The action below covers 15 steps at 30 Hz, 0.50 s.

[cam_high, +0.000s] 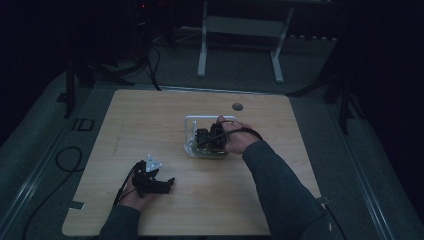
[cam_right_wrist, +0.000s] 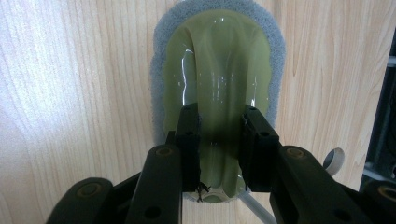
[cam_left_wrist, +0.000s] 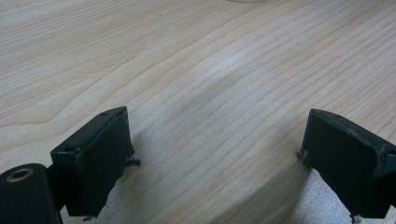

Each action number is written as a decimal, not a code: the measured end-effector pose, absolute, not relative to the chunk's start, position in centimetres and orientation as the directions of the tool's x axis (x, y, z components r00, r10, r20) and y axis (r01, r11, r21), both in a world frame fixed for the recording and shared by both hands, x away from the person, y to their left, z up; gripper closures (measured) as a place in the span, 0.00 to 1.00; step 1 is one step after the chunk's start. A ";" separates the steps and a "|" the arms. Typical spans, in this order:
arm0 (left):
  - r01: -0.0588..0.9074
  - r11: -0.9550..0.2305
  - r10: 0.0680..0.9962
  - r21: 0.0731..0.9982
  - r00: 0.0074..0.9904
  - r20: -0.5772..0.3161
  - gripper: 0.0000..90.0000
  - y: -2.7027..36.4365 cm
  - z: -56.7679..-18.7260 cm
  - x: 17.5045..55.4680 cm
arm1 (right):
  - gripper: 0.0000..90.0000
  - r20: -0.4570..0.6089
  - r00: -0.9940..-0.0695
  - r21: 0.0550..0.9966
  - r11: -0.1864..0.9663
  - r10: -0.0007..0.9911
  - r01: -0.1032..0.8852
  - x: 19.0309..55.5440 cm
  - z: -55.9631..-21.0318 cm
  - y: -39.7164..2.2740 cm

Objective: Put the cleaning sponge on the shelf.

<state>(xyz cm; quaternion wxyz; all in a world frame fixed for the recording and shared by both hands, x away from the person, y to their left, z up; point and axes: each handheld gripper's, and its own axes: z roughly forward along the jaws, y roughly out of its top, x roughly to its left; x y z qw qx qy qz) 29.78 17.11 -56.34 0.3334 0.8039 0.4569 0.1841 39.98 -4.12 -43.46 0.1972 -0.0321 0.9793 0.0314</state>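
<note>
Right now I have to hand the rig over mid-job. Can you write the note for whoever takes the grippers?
Right gripper: fingers closed on the raised ridge of the scrubber, a green handle on a grey pad.
Left gripper: open, holding nothing, low over the bare table at the near left.
Things: the scrubber lies flat on the wood mid-table. The high view shows a white frame around that spot, too dim to identify.
Done: the grasp on the handle.
Left: the scrubber is not yet lifted. The likely next step is raising or sliding it, and the left gripper is free to help.
</note>
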 end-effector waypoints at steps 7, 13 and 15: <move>0.612 -0.359 0.858 0.705 0.514 -0.009 0.09 17.1 -56.3 29.8 | 0.80 -0.395 -0.917 0.039 0.996 -0.056 -0.077 40.1 -43.7 -3.8; 0.612 -0.359 0.858 0.705 0.514 -0.009 0.09 17.1 -56.3 29.8 | 0.80 -0.404 -0.912 0.020 0.996 -0.069 -0.084 40.2 -44.0 -3.6; 0.612 -0.359 0.858 0.704 0.514 -0.009 0.09 17.1 -56.3 29.8 | 0.80 -0.401 -0.913 0.018 0.996 -0.071 -0.085 40.3 -44.0 -3.5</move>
